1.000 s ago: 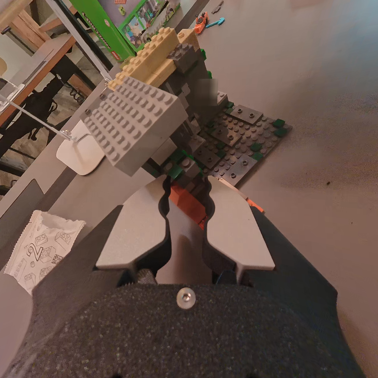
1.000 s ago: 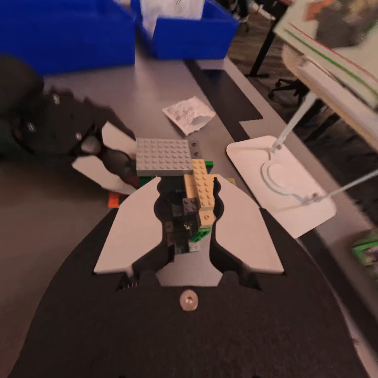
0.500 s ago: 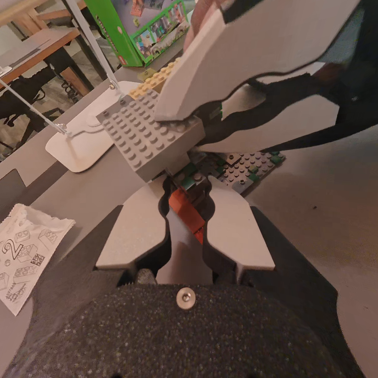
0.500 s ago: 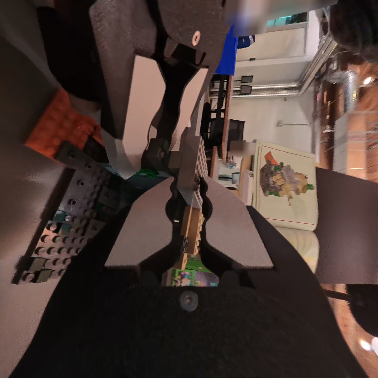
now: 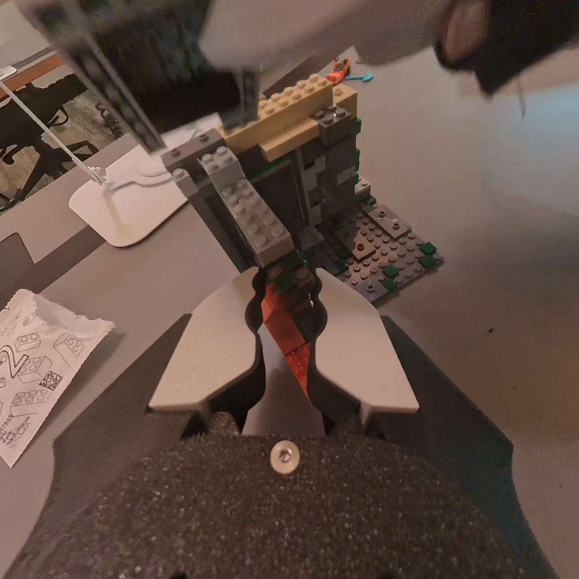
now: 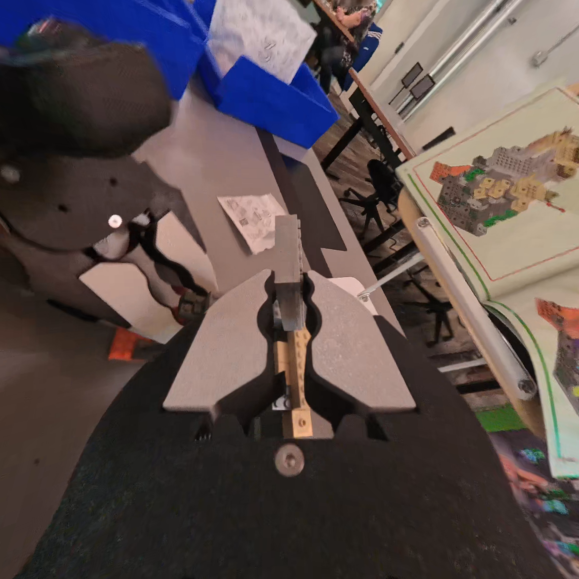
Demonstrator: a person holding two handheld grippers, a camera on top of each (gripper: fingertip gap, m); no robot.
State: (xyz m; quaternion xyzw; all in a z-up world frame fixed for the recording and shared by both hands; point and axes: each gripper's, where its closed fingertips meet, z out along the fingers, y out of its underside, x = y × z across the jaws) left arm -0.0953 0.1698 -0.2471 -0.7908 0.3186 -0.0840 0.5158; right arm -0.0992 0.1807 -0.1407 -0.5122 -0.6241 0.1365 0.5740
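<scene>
Squeezing the low front corner of the brick model (image 5: 294,200) to keep it steady on the bench (image 5: 470,313), the left claw (image 5: 286,282) is pinching tight while the right claw (image 6: 288,282) is gripping a flat grey plate (image 6: 287,250) on its edge, over the model's tan top.

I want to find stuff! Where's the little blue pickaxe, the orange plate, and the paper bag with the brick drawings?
blue pickaxe (image 5: 363,76), left wrist view, on its handle.
orange plate (image 5: 282,322), left wrist view, on its top between the fingers.
paper bag (image 5: 37,354), left wrist view, on its printed face.
</scene>
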